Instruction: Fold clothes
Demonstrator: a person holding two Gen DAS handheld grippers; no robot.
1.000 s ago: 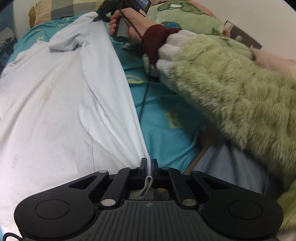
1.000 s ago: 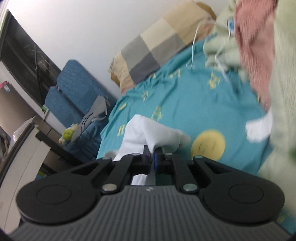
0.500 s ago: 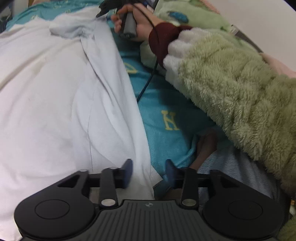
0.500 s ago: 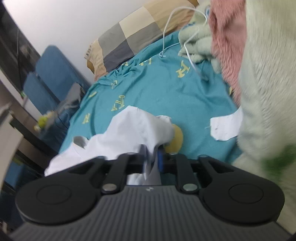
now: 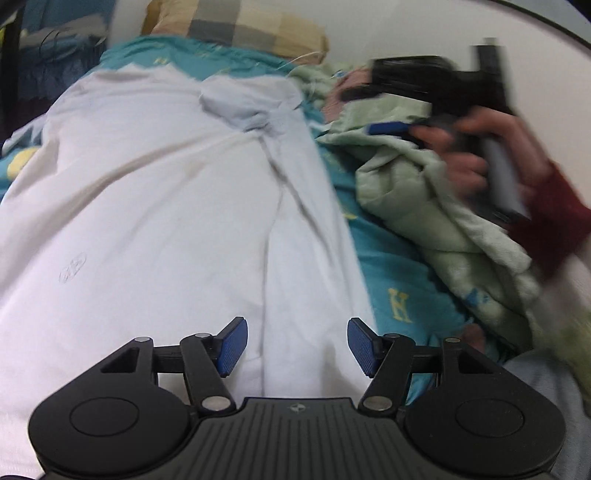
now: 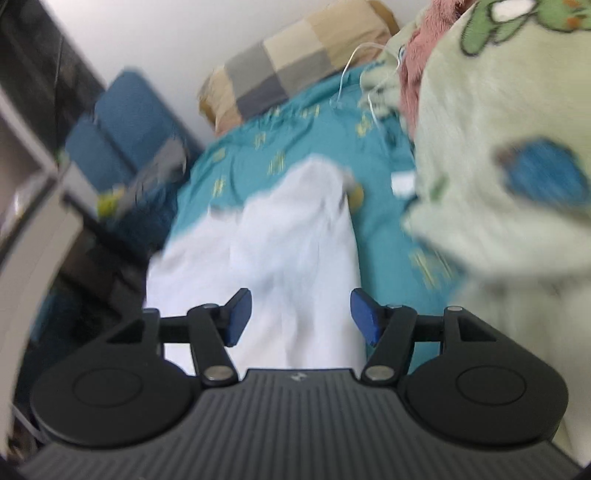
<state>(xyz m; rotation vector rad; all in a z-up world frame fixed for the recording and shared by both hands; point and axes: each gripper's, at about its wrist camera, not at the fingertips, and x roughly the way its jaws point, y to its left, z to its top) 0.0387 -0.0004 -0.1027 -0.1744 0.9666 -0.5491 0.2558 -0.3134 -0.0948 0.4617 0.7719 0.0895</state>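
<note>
A white garment (image 5: 155, 206) lies spread on the teal bedsheet (image 5: 399, 280), its right side folded inward with a crumpled sleeve (image 5: 243, 107) near the top. My left gripper (image 5: 294, 345) is open and empty above the garment's near hem. My right gripper (image 6: 299, 317) is open and empty above the same white garment (image 6: 288, 251). In the left wrist view the right gripper (image 5: 439, 88) is lifted at the upper right, held in a hand, blurred.
A checked pillow (image 5: 236, 26) lies at the bed's head. A pale green fleece blanket (image 5: 443, 221) is heaped to the right of the garment, also in the right wrist view (image 6: 498, 155). A blue chair (image 6: 122, 129) and dark furniture stand left of the bed.
Both grippers have opened and let go of the white garment. The right gripper has lifted away to the right. The garment's folded side now lies flat on the bed.
</note>
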